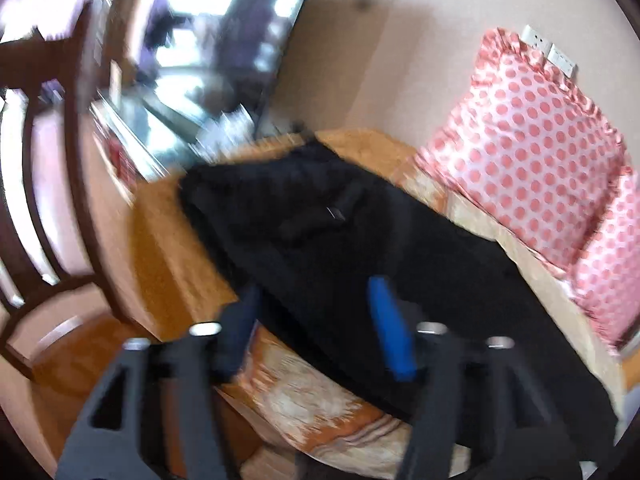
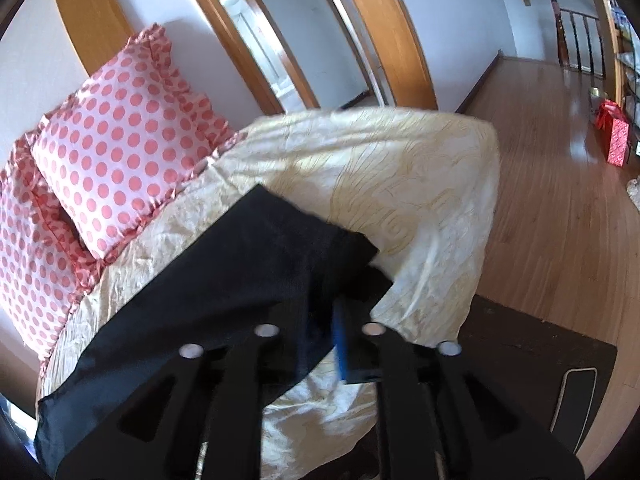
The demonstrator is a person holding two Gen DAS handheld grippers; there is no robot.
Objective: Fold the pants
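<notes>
- Right up front in the left wrist view, the left claw point(image 1: 316, 316) has its two blue fingers point(image 1: 390, 328) spread wide apart, nothing pinched between them.
- Black pants point(image 1: 340, 240) lie just ahead of and under that claw, stretched out over a patterned bedspread point(image 1: 304, 400); the fabric runs away from the fingertips toward the far edge of the bed. Whole view is pretty motion-blurred, so whether the tips actually touch the cloth is hard to call.
- Off to the right of the left claw, a pink polka-dot pillow point(image 1: 532, 152) leans against the wall, with white wall sockets point(image 1: 550, 50) showing just above it.
- Over in the right wrist view, the right claw point(image 2: 320, 336) is clamped on an edge of the pants point(image 2: 224, 292), dark cloth bunched tight between the pads.
- From that grip the pants spread left and back across a cream sheet point(image 2: 400, 184).
- Left of the right claw, the same dotted pillow point(image 2: 120, 152) props against the wall.
- Far right and beyond it, wood floor point(image 2: 560, 208) and a red gift bag point(image 2: 616, 140) standing well away.
</notes>
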